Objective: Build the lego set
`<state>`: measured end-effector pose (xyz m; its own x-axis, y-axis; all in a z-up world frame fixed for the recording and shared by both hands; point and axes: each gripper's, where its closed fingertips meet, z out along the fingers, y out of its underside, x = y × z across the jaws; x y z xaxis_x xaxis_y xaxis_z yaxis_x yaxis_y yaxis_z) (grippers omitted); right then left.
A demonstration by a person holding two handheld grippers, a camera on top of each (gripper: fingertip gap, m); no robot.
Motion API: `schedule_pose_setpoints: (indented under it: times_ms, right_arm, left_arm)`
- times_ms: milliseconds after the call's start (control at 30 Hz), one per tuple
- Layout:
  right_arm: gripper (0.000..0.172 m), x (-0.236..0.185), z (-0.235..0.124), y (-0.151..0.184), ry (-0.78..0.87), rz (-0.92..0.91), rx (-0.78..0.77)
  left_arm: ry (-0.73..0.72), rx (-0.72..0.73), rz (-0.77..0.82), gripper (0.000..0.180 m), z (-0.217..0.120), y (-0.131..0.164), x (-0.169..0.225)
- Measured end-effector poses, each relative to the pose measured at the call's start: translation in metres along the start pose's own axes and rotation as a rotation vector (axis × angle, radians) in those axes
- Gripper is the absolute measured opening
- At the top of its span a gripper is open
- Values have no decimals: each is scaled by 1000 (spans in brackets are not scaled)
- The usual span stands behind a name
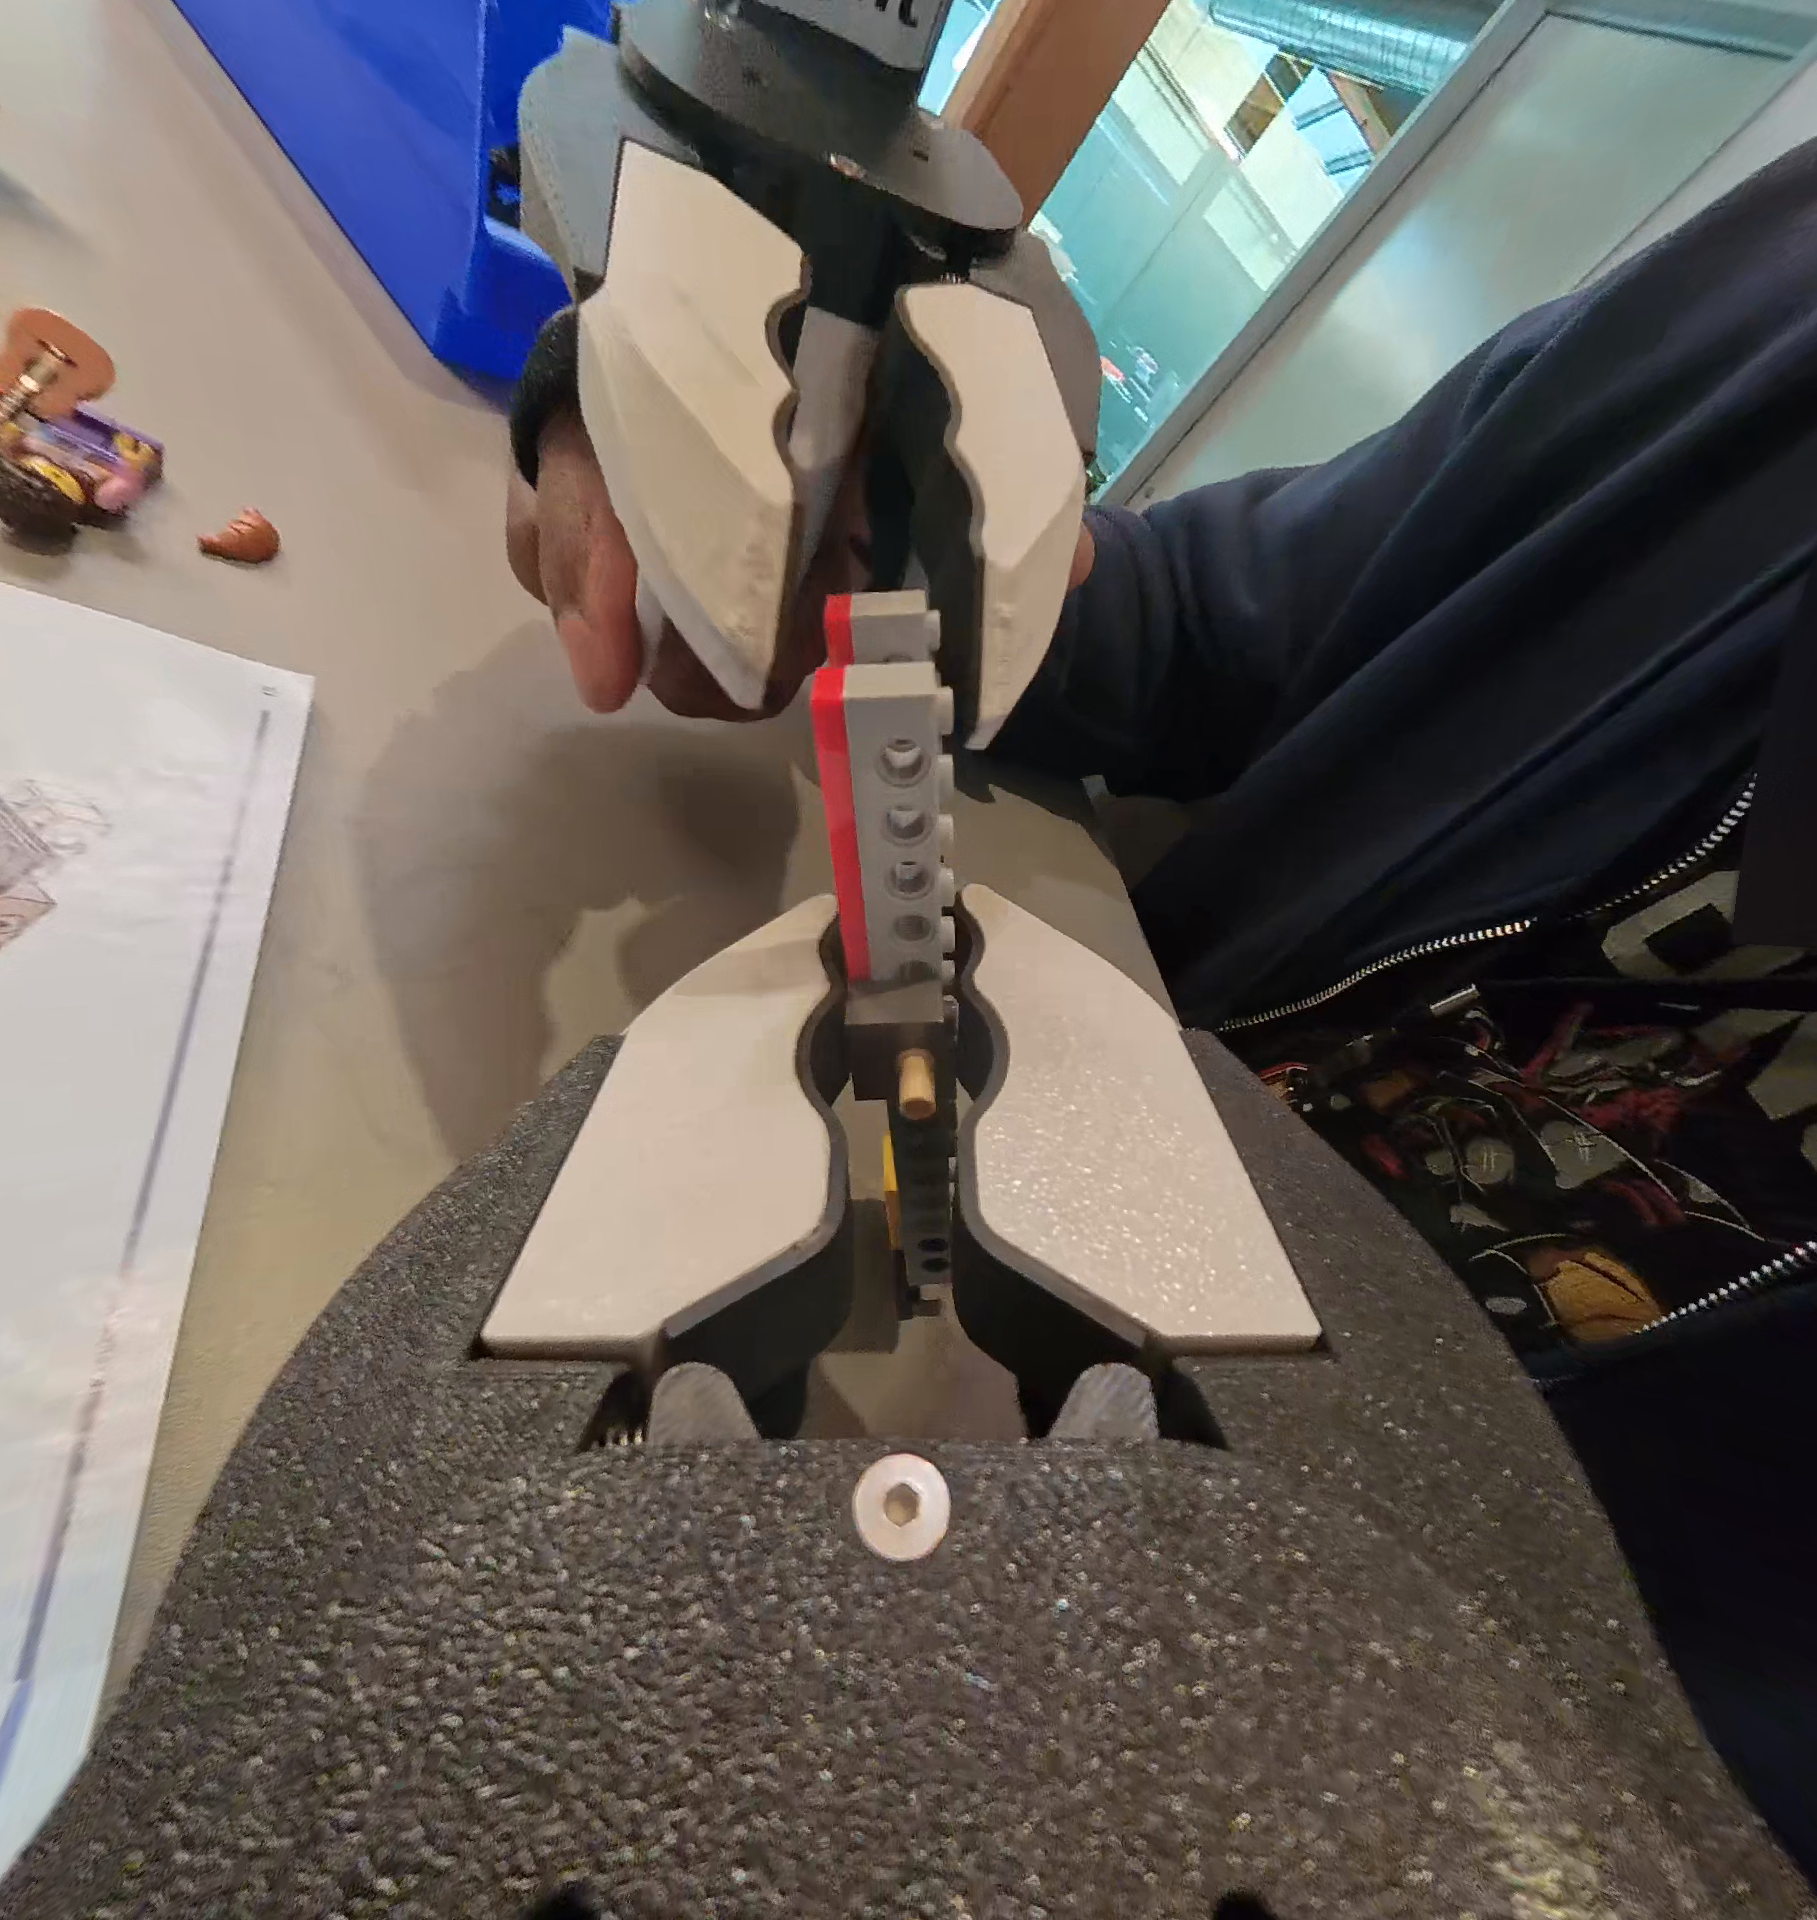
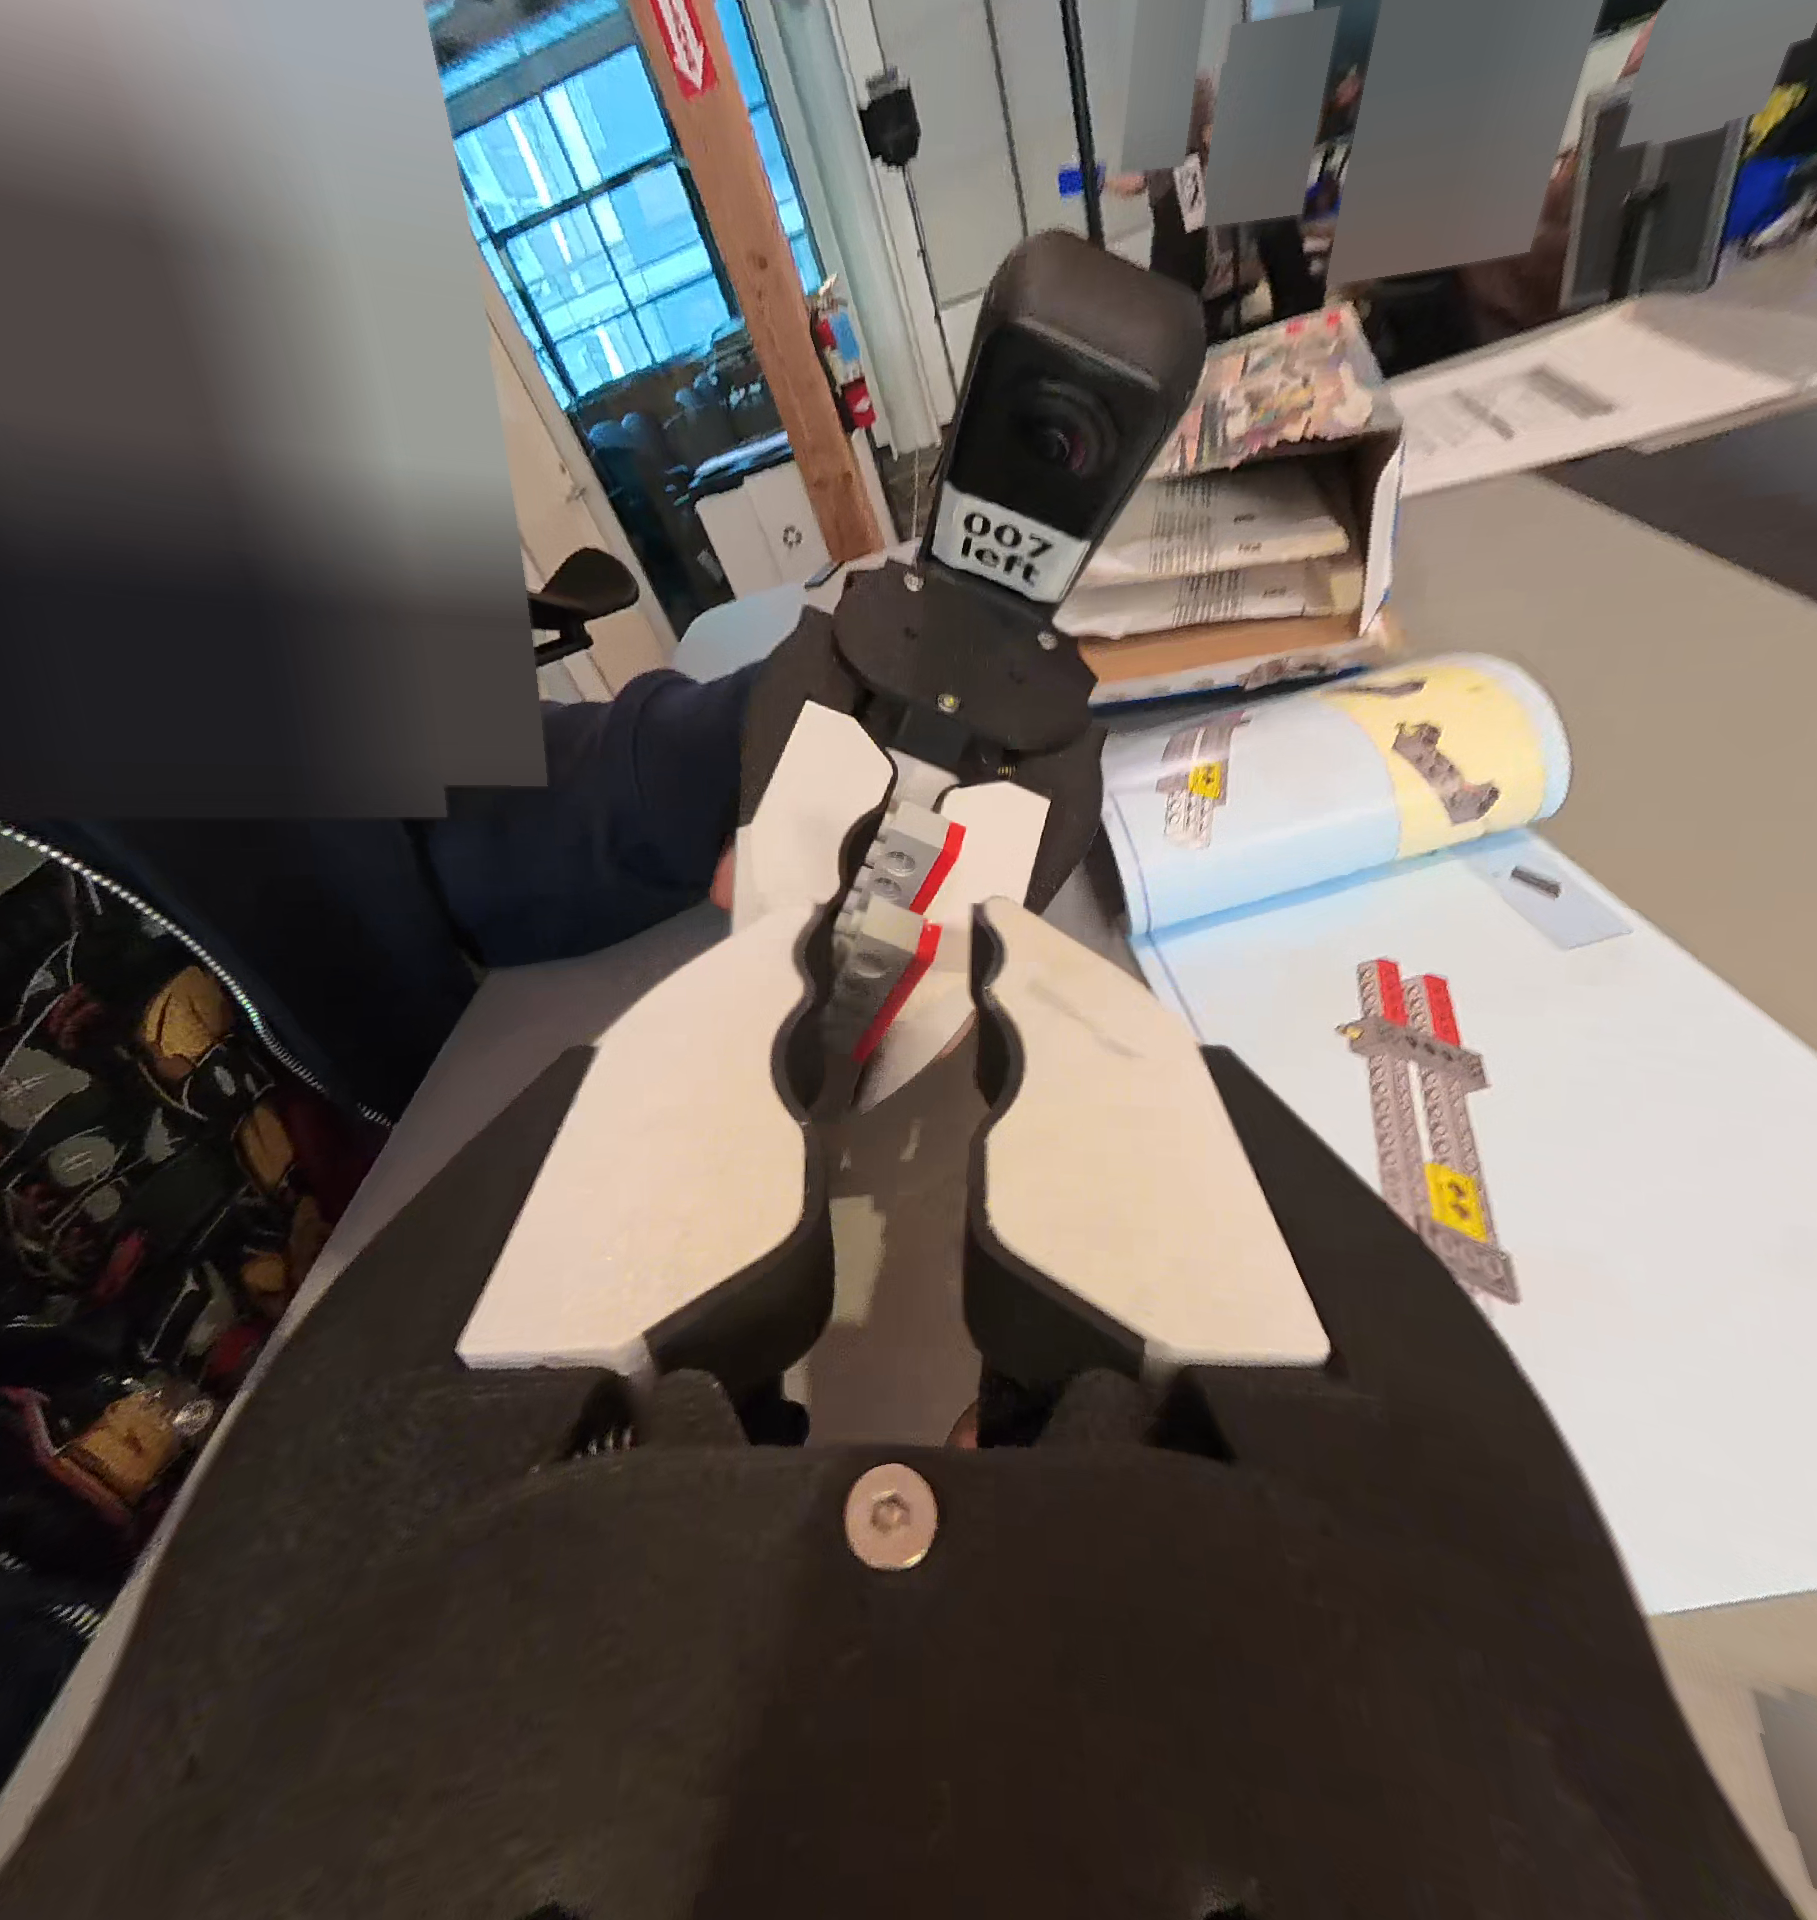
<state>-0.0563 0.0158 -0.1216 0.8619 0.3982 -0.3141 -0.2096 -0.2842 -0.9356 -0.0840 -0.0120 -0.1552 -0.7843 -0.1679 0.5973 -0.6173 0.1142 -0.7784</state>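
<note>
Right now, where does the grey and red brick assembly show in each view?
Left wrist view: the assembly stands upright at centre, its base clamped between the left gripper fingers.
Right wrist view: the assembly is just above centre, between the open right gripper fingers.
Shared landmark: the instruction booklet.

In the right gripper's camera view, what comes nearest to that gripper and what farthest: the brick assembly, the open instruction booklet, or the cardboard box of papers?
1. Grey and red brick assembly: between the right gripper fingers, whose right pad stands apart from it.
2. Open instruction booklet: on the table, to the right.
3. Cardboard box of papers: far back, right of centre.
</note>
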Motion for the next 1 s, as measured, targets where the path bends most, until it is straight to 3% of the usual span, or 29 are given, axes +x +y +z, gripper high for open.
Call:
schedule_pose_setpoints:
  times_ms: [133, 300, 467, 567, 667, 800, 933, 1000]
  right_arm:
    - [20, 9, 0, 20, 3, 112, -109]
    - [20, 18, -3, 46, -10, 263, -212]
    - [21, 24, -2, 74, 29, 320, -354]
    - [5, 27, -1, 81, 53, 337, -392]
    - [11, 27, -2, 82, 78, 284, -411]
    - [27, 33, -8, 58, 160, 119, -342]
    - [46, 62, -27, -1, 487, -181, -144]
    - [50, 79, -40, -25, 637, -243, -38]
  left_arm:
    - [-61, -27, -30, 27, 3, 5, -12]
    - [-192, 78, 17, 45, -22, -14, -26]
    - [-244, 266, 147, 45, -49, -45, -18]
    - [-238, 259, 152, 45, -49, -46, -15]
    - [-271, 266, 213, 45, -51, -50, -13]
    - [-338, 355, 319, 46, -61, -66, -7]
    - [-485, 449, 407, 47, -76, -81, -11]
    - [-548, 457, 427, 46, -73, -83, -16]
